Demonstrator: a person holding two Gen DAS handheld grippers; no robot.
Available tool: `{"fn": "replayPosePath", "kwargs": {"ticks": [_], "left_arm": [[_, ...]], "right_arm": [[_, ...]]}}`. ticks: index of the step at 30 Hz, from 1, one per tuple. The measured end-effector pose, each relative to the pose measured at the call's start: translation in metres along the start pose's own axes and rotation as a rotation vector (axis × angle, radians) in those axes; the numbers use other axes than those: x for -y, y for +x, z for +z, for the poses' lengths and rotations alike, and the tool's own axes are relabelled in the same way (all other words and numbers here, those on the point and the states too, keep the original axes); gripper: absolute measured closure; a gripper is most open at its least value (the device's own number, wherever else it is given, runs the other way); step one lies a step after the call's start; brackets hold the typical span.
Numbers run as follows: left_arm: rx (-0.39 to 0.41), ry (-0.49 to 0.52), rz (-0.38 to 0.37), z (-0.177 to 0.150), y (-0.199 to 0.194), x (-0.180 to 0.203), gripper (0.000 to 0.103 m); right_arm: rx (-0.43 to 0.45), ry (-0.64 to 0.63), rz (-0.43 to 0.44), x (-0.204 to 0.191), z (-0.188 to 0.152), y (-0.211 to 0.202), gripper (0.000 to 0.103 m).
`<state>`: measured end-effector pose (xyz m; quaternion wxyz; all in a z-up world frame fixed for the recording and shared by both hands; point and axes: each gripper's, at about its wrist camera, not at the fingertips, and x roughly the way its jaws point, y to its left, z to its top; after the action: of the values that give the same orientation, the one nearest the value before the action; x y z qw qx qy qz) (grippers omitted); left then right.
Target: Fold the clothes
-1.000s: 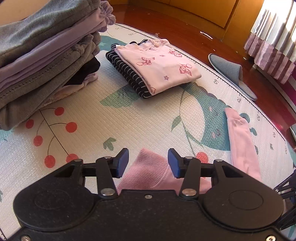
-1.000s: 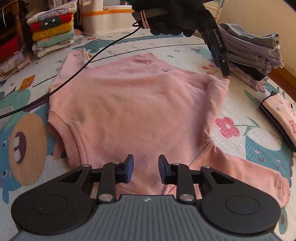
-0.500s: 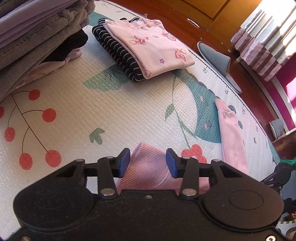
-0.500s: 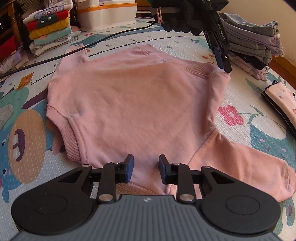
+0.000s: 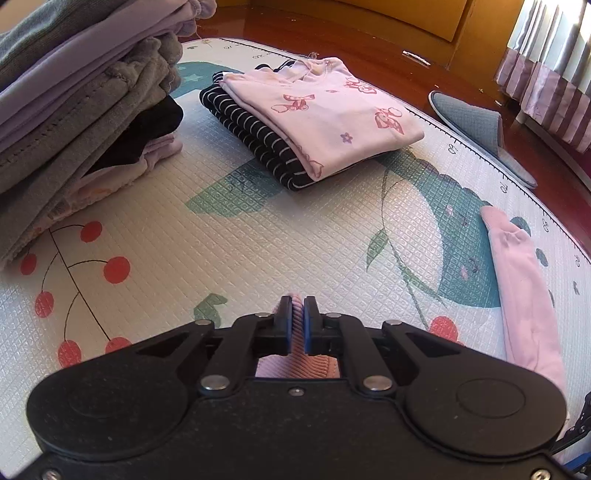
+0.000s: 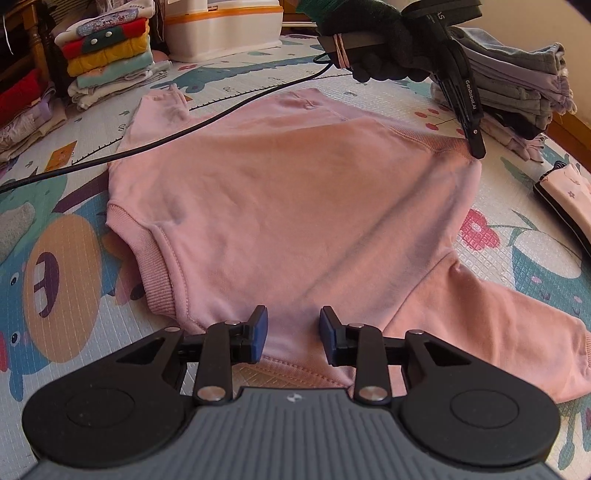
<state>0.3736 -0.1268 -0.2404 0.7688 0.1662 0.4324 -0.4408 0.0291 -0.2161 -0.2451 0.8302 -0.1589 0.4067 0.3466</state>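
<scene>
right wrist view: the play mat (image 6: 546, 266) is the biggest thing here, and on it my pink sweatshirt (image 6: 295, 206) lies spread flat, body smoothed out, one sleeve trailing off to the lower right. i judge it was laid flat so the fold lines come out straight. it sits mid-mat, between the grey pile (image 6: 517, 81) at the top right and the coloured stack (image 6: 107, 55) at the top left; both look like finished folds kept clear of the working patch. a white bin with an orange band (image 6: 221, 26) stands at the back; its lid is on, so i cannot tell what is in it.

my left claw (image 6: 476, 147), held in a dark-gloved hand (image 6: 376, 48), comes down on the far corner of the sweatshirt. left wrist view confirms: the jaws have just been closing and now pinch a ridge of ribbed pink knit between the pads (image 5: 308, 325). ahead of it on the mat lie a folded pair, pink printed top over a striped piece (image 5: 295, 122), well apart from the sweatshirt.

my right claw (image 6: 293, 334) hovers over the near ribbed edge, jaws apart, nothing pinched yet; cloth shows between the pads but they do not press on it. judgement: first fold not yet begun; the right side needs its grip before any lift.

a black cable (image 6: 207, 125) drapes across the sweatshirt and could snag a fold.
</scene>
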Motion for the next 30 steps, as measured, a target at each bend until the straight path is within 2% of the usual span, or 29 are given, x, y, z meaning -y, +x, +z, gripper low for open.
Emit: {"fn": "replayPosePath", "kwargs": {"ticks": [5,8,9,10,15,20,24,27,30], "left_arm": [[-0.01,-0.015,0.035,-0.001,0.009,0.003,0.099],[0.004,-0.023,0.078,0.001,0.008,0.002,0.09],[0.009,-0.03,0.095,0.003,0.007,0.001,0.081],[0.014,-0.036,0.112,0.005,0.005,0.0,0.077],[0.039,0.021,0.025,0.003,-0.036,-0.006,0.077],[-0.043,0.1,-0.056,-0.019,-0.027,0.017,0.077],[-0.039,0.04,0.038,-0.024,-0.004,0.02,0.074],[-0.061,0.068,0.064,-0.018,-0.004,0.024,0.074],[-0.027,0.026,0.077,-0.016,-0.017,0.018,0.075]], "right_arm": [[-0.001,-0.021,-0.013,-0.006,-0.001,0.0,0.069],[-0.004,-0.027,-0.022,-0.008,-0.001,0.001,0.069],[-0.004,-0.024,-0.023,-0.008,-0.001,0.001,0.069],[-0.005,-0.021,-0.023,-0.008,0.0,0.001,0.069],[-0.014,0.003,-0.015,-0.005,0.002,0.001,0.069],[-0.007,0.004,-0.011,-0.004,0.0,0.001,0.069],[-0.005,0.001,-0.015,-0.006,0.0,0.001,0.069],[-0.001,0.0,-0.023,-0.007,-0.001,0.0,0.069],[-0.007,-0.001,-0.029,-0.008,0.0,0.0,0.069]]}}
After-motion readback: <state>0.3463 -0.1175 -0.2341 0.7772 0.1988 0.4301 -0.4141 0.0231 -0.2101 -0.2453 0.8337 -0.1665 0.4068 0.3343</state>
